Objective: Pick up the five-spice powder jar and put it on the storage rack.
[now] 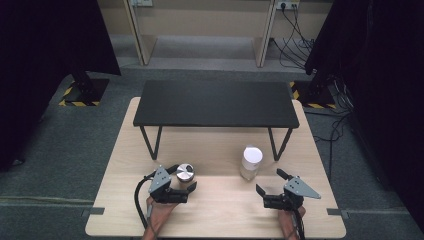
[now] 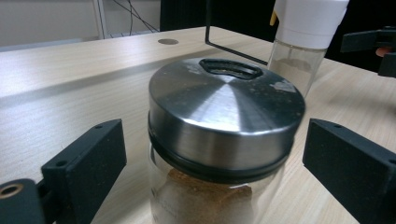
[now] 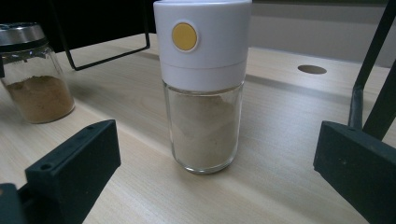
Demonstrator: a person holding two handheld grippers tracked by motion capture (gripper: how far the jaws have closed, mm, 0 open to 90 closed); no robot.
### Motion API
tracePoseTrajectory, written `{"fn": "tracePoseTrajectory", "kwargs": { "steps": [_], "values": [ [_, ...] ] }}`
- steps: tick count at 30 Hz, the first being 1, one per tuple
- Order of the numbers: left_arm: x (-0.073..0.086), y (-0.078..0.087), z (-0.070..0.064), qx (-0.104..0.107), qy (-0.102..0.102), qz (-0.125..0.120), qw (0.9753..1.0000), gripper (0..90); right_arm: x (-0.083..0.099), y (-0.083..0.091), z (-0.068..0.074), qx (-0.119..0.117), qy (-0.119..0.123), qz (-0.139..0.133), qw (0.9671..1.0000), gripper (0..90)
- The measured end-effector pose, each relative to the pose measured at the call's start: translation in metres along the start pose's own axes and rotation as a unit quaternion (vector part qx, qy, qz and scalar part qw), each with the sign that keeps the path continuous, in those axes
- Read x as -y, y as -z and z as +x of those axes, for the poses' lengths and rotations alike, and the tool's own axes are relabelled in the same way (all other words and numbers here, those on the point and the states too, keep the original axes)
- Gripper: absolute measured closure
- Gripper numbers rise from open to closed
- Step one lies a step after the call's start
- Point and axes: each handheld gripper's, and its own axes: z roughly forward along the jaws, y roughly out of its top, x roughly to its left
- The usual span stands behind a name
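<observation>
A light wooden table [image 1: 215, 145] was seen from above, and a low black shelf [image 1: 216, 104] on thin metal legs was set across its far half; this shelf is taken as the landmark. 2 jars were stood upright on the tabletop just in front of the shelf, well apart from each other.

In front of the shelf's left leg, a glass jar with a brushed steel lid [image 1: 185, 173] [image 2: 224, 121] was placed; brown powder was seen in its lower part, and a dark slot was cut into the lid near its far edge. The left gripper [image 1: 181, 177] [image 2: 215, 163] was held around this jar with its jaws spread wide, 1 on each side; in the left gripper view, a clear gap was left between each jaw and the glass, so nothing was gripped.

In front of the shelf's right leg, a glass jar with a tall white cap [image 1: 251, 162] [image 3: 203, 84] was stood, part filled with pale powder, and a round yellow button was set in the cap. The right gripper [image 1: 270, 181] [image 3: 215, 168] was held just short of it, on the side away from the shelf, with its jaws wide apart and nothing between them.
</observation>
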Motion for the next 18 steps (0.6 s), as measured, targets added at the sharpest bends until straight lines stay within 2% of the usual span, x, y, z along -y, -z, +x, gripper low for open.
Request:
{"fn": "tracePoseTrajectory", "kwargs": {
  "steps": [6,8,18],
  "values": [
    [-0.0031,-0.0045,-0.0013,-0.005,-0.007,0.012,0.9999,7.5,-0.0003,-0.0002,-0.0001,0.000,0.001,0.001,1.0000,0.6],
    [-0.0025,-0.0055,-0.0006,-0.004,-0.004,0.012,0.9999,7.8,-0.0003,-0.0002,0.0000,0.000,0.001,0.001,1.0000,0.6],
    [-0.0020,-0.0067,-0.0039,-0.012,-0.018,0.012,0.9997,15.8,-0.0007,-0.0004,0.0000,-0.001,0.002,0.002,1.0000,0.6]
  ]
}}
